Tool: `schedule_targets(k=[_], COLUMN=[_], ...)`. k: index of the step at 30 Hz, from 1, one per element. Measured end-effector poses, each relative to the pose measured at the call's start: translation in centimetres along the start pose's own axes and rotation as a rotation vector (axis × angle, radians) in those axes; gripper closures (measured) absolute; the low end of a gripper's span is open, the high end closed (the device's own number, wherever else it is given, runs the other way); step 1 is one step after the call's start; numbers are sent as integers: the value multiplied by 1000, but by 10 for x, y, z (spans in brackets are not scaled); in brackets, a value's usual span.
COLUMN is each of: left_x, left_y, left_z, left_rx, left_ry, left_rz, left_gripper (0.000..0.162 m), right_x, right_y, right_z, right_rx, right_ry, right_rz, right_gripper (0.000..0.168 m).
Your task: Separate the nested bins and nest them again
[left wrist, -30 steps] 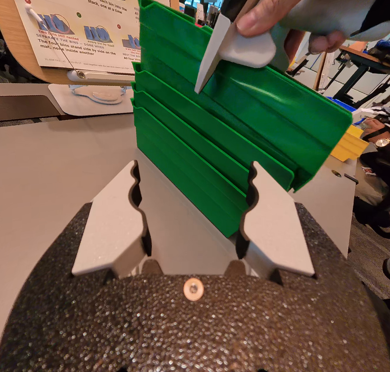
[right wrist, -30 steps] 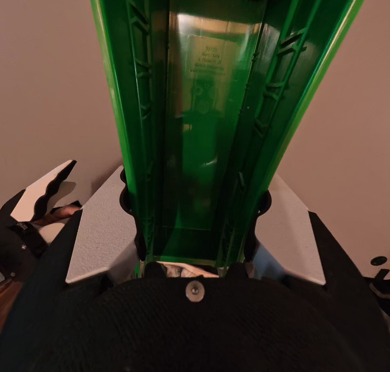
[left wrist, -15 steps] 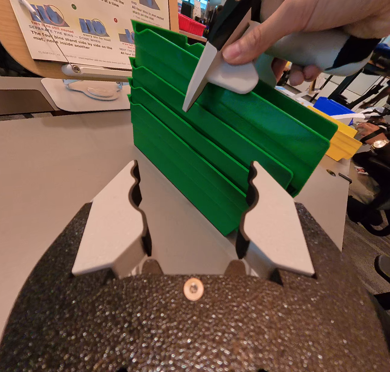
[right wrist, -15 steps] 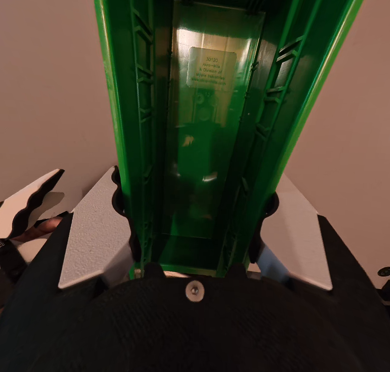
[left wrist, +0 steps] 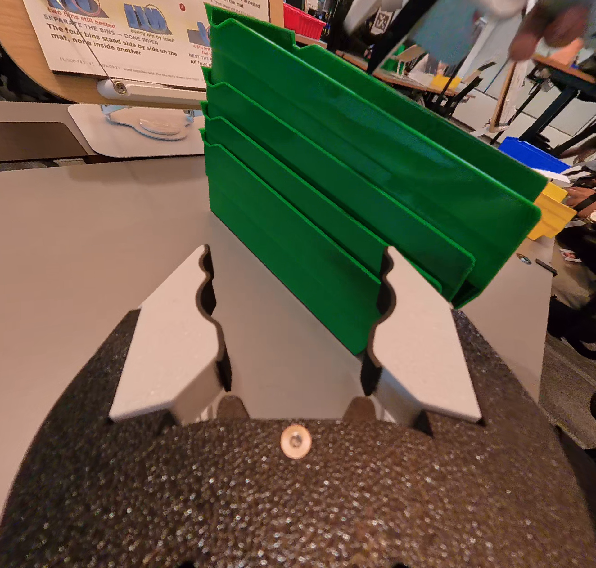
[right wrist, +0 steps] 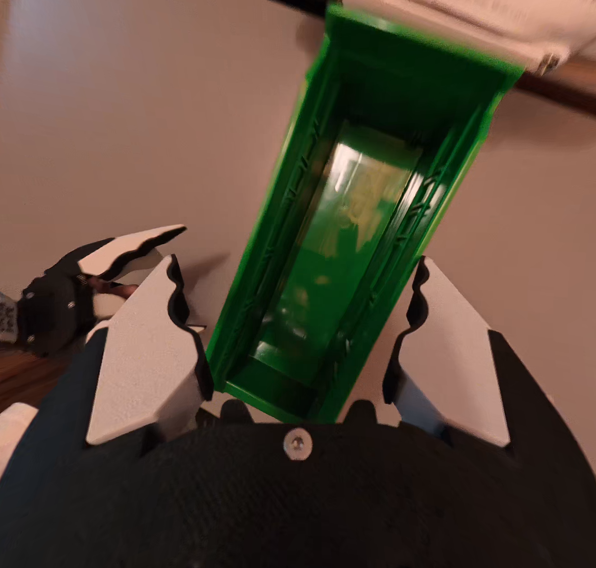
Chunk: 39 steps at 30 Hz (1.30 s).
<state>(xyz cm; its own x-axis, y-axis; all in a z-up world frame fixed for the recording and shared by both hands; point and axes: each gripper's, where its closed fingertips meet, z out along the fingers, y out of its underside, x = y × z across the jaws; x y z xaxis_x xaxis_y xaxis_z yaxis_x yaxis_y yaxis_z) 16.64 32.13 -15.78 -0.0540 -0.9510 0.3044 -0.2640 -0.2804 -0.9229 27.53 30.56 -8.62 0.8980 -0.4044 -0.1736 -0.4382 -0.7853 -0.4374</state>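
Several green bins point(left wrist: 322, 172) stand nested in one stack on the grey table point(left wrist: 96, 230). My left gripper point(left wrist: 296, 259) is open and empty, low over the table, with its right finger point(left wrist: 416, 327) just in front of the stack's near end. My right gripper point(right wrist: 296, 269) is open above the stack and looks down into the top bin point(right wrist: 351, 246); its jaws stand apart from the bin's walls. It shows in the left wrist view only as a blur point(left wrist: 371, 14) at the top right. The left gripper point(right wrist: 129, 252) also shows at the left of the right wrist view.
An instruction board on a stand point(left wrist: 145, 20) is behind the stack. Yellow point(left wrist: 551, 211), blue point(left wrist: 529, 156) and red point(left wrist: 303, 20) bins lie beyond. The table's right edge point(left wrist: 548, 310) is close to the stack, with small dark items point(left wrist: 545, 265) near it.
My right gripper has opened, let go of the top bin and pulled up and away. The top bin has sunk into the stack. My left gripper has stayed open in place.
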Motion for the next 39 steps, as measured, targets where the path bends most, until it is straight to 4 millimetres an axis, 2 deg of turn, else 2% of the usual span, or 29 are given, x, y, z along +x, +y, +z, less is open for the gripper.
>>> schedule_targets(k=[4,6,10,12,14,17,19,21,23,26,29,32,37,39], left_x=[-8,-14,-23,-25,-26,-24,-22,-21,-23,-27,-33,-41,-47,-50], left_y=[1,0,-4,-6,-6,-2,3,9,13,21,20,5,-27,-34], left_z=[-1,-3,-8,-11,-11,-6,-1,4,10,15,15,6,-17,-24], left_rx=[1,10,26,36,35,18,-3,-26,-41,-72,-84,-18,140,173], left_ry=[-37,-57,-86,-94,-101,-100,-99,-107,-125,-166,-231,-322,-414,-440], left_rz=[11,10,5,8,12,24,35,52,68,96,139,191,210,209], left_gripper=[61,60,60,60,60,60,60,60,60,59,58,58,55,55], right_x=[-8,3,50,80,113,162,193,214,225,231,227,219,216,218], right_y=[-24,-30,-28,-16,7,55,91,123,142,160,166,167,174,177], right_z=[-49,-77,-130,-149,-158,-148,-127,-101,-87,-70,-56,-48,-46,-41], right_rx=[238,355,599,708,787,862,872,874,939,971,972,977,1084,1039], right_ry=[-37,32,290,425,559,694,698,625,571,525,531,478,377,352], right_rz=[-130,-216,-332,-355,-358,-331,-253,-141,-58,-20,-81,-109,-16,-46], right_gripper=[34,34,36,37,39,49,50,50,44,44,39,40,43,42])
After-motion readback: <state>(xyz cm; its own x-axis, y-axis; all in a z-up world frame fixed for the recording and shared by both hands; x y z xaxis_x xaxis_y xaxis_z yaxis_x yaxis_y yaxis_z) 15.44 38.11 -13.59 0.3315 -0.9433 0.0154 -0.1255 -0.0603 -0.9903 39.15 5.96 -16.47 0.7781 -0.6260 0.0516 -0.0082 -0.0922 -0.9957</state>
